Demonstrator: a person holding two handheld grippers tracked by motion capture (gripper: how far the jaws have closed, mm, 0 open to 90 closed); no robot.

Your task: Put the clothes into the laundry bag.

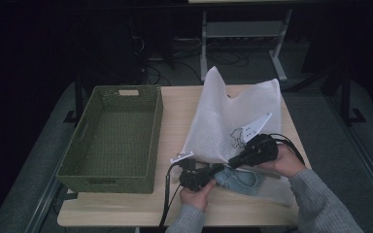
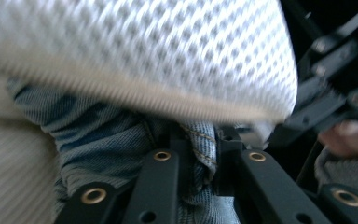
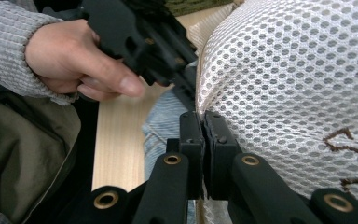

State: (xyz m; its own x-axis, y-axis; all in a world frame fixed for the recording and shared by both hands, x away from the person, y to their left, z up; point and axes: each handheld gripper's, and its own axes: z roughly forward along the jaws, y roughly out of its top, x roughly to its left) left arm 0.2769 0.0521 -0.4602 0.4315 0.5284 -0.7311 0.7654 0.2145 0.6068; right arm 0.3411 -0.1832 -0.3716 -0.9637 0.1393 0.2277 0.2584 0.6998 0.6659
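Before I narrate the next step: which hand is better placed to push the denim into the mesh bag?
Left. Its jaws already pinch the denim at the bag's mouth; the right gripper clamps the bag's edge.

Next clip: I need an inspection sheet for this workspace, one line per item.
Surface: light wooden table, bare strip along the near edge.
Job's things: white mesh laundry bag held up on the table; blue denim garment lying at its mouth.
Clutter: green woven basket at the left, nothing seen inside.
Grippers: left gripper pinches the denim; right gripper pinches the bag's edge.
Cables: black cables trail from both grippers.
Surroundings: dark room, grey floor, metal frame behind the table.
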